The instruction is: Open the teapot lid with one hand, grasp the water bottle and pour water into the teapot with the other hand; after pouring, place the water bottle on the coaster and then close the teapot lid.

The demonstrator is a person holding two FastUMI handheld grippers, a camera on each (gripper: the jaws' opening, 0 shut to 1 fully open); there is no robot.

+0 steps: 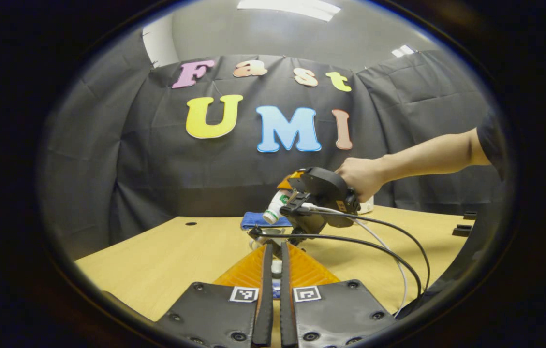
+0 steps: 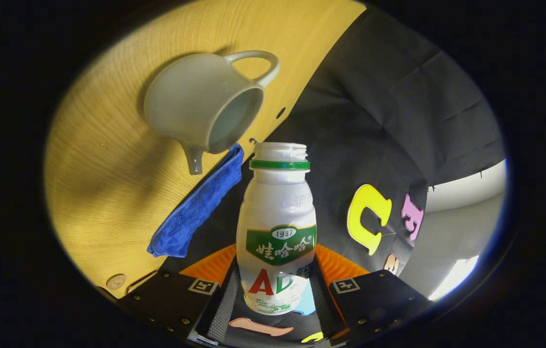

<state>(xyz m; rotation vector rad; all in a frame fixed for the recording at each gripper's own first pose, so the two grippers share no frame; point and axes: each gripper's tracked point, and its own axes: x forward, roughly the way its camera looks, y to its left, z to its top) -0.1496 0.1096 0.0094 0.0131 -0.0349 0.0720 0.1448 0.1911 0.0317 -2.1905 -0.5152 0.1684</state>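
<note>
Right gripper [image 2: 275,290] clamped on the water bottle [image 2: 276,227], both fingers pressing its lower body; cap off, mouth tipped toward the open teapot [image 2: 202,104] on the wooden table [image 2: 103,193]. Tilt reads as the pour, or its start; no stream visible. Blue cloth [image 2: 195,205] lies just beside the pot. Left gripper [image 1: 273,270] nearly closed on a small pale piece between its fingers, probably the lid's knob, held back so the opening stays free; cannot confirm. Far off, a hand [image 1: 362,176] carries the bottle's gripper over the table. Coaster not identified
</note>
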